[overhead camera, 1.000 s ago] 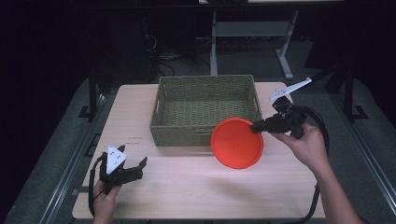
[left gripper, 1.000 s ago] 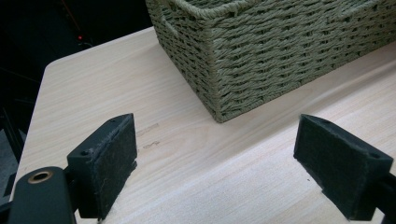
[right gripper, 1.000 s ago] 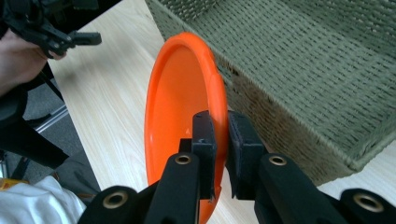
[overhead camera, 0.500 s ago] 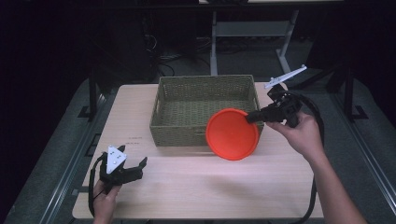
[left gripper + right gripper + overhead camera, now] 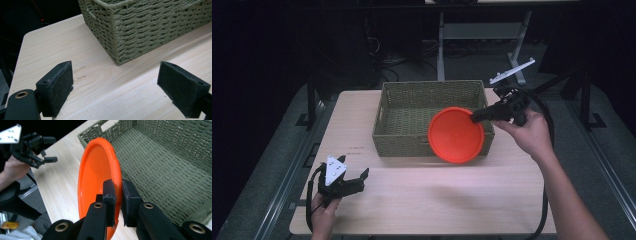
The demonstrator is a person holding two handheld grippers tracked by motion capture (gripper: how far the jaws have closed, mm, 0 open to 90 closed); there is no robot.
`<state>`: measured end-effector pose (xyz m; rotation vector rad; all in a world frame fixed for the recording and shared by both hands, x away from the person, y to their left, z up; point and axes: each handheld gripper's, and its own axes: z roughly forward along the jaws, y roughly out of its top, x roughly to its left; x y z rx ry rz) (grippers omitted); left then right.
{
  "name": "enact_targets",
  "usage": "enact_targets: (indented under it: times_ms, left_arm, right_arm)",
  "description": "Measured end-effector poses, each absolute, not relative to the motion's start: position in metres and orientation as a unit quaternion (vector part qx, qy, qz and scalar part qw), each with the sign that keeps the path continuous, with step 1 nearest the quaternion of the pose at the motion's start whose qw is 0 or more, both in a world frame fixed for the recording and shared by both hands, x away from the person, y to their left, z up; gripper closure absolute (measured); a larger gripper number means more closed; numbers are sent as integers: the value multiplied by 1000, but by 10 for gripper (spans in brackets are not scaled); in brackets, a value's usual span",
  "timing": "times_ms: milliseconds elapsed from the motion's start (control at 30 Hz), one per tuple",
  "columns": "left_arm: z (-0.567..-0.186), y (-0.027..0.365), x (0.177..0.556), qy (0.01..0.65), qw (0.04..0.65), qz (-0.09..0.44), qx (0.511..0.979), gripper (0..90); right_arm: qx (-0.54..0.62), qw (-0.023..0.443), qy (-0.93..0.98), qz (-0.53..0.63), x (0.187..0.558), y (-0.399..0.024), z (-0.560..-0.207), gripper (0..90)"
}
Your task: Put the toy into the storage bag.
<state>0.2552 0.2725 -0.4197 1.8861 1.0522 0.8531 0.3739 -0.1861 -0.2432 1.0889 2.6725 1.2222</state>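
While I hold the plate up, this is how things stand:
Right gripper (image 5: 476,118): my fingers (image 5: 110,195) are clamped on the rim of the orange plate (image 5: 456,135), one pad on each face.
Orange plate: tilted on edge, off the desk (image 5: 422,200), over the near right corner of the woven basket (image 5: 412,107).
Left gripper (image 5: 357,179): fingers (image 5: 56,86) wide apart, nothing between them, low over the desk's near left part, well apart from the plate.
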Motion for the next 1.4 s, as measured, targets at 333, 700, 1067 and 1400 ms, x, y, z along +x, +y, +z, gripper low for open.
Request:
enact_targets:
  times_ms: [333,700,1067,1400]
  left_arm:
    - [-420,272,256,414,397,337,747,128]
    - [-420,272,255,414,396,337,747,128]
    - [-419,273,256,414,397,337,747,128]
    - [-419,274,256,415,397,338,746,128]
  right_arm:
    - [362,2,845,392,389,-185,-241,820]
    - [372,13,839,396,404,-185,-227,820]
    - [380,13,838,392,420,-176,-224,820]
    - [393,15,831,393,433,-176,-225,820]
